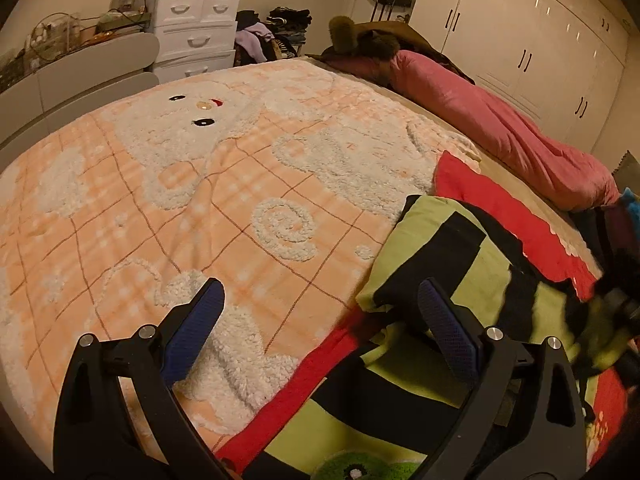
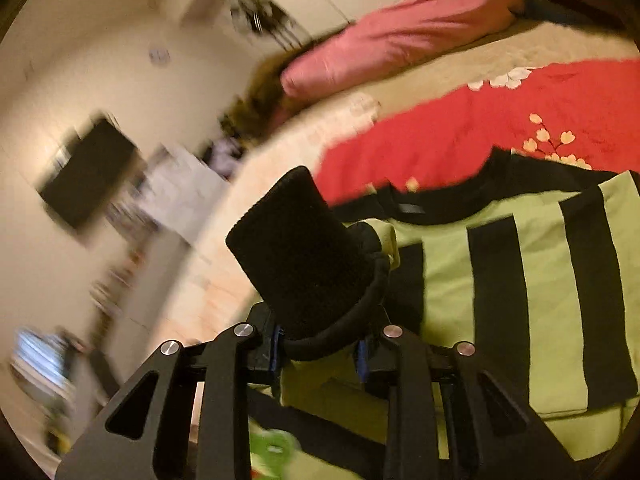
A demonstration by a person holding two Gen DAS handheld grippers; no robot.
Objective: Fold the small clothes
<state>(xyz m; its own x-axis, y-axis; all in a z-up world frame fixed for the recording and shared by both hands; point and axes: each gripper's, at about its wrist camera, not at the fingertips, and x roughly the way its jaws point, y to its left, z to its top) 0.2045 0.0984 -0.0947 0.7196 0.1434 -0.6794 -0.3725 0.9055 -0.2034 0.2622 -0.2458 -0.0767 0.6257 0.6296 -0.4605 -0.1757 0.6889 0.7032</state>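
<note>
Right tongs clenched on the striped top's black cuff, left tongs released at 9 o'clock: a shallow bite risks the sleeve slipping mid-fold.

text: you will find none readable | labels: none | brands: none | numbers: none | signs: none in either view

You had one green-and-black striped top, one red cloth under it and one peach blanket. One pink quilt. Two grippers: left gripper, right gripper.
</note>
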